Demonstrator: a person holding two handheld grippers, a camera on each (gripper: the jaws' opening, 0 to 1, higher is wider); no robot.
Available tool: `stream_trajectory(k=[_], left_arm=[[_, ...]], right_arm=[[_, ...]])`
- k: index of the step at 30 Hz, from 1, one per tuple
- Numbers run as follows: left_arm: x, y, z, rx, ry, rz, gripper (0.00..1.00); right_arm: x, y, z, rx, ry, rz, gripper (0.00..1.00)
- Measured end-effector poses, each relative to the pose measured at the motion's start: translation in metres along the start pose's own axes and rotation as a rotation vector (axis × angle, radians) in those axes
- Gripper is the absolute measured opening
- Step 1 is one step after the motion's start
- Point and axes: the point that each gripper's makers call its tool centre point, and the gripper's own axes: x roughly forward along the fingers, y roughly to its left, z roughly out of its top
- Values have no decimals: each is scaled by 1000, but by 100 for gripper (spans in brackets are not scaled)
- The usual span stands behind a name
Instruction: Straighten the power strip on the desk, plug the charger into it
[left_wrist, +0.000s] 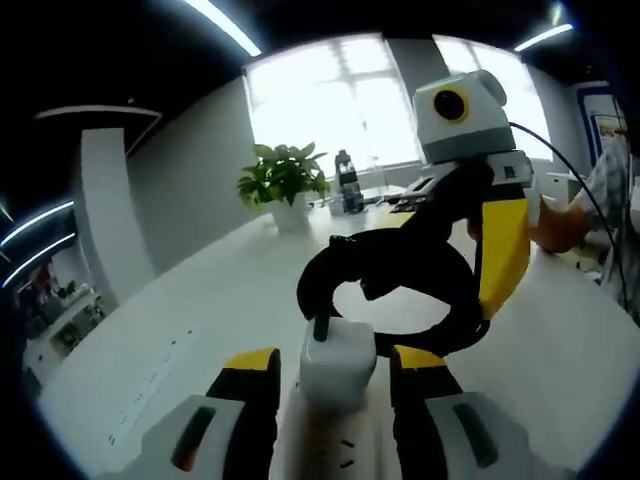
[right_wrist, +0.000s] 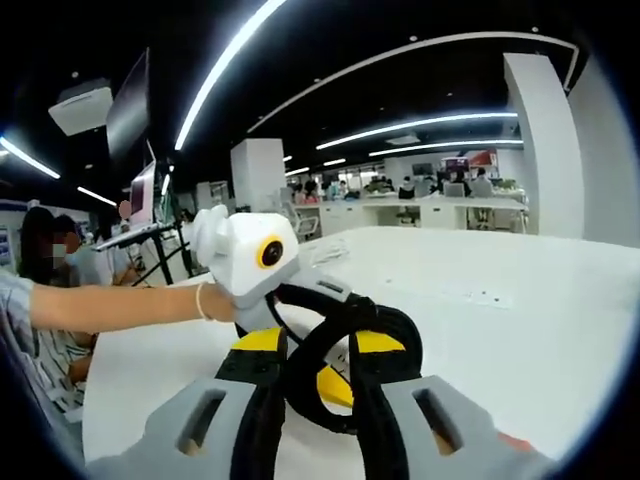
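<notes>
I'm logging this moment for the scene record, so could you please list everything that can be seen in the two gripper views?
Charger: one, white, sitting on the power strip between the left gripper's jaws.
Charger cable: one, black, looped; right gripper's jaws close around it.
Power strip: one, white, on the desk under the charger.
Desk: one, white, long.
Potted plant: one, green in a white pot, far end of the desk.
Bottle: one, dark, beside the plant.
Monitor: one, on a stand, left in the right gripper view.
Left gripper: yellow, black and grey.
Right gripper: same colours.
Person's arm: one, reaching to the left gripper.
</notes>
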Motion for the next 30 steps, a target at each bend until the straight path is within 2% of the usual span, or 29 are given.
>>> stream_trajectory(k=[2,5,16,20,30], left_arm=[[-1,0,0,-1,-3,10,45],[-3,0,-2,-7,-4,22,47],[-13,3,-5,-31,-14,70,62],[-15,1,-1,-30,-27,90,66],[-23,8,2,-27,-43,153,78]], right_arm=[[0,2,0,5,4,10,30],[1,1,-3,-4,18,-11,45],[-4,0,-1,-2,-4,-36,52],[-2,2,-4,-6,6,-44,61],[-3,2,-5,-23,11,-74,73]])
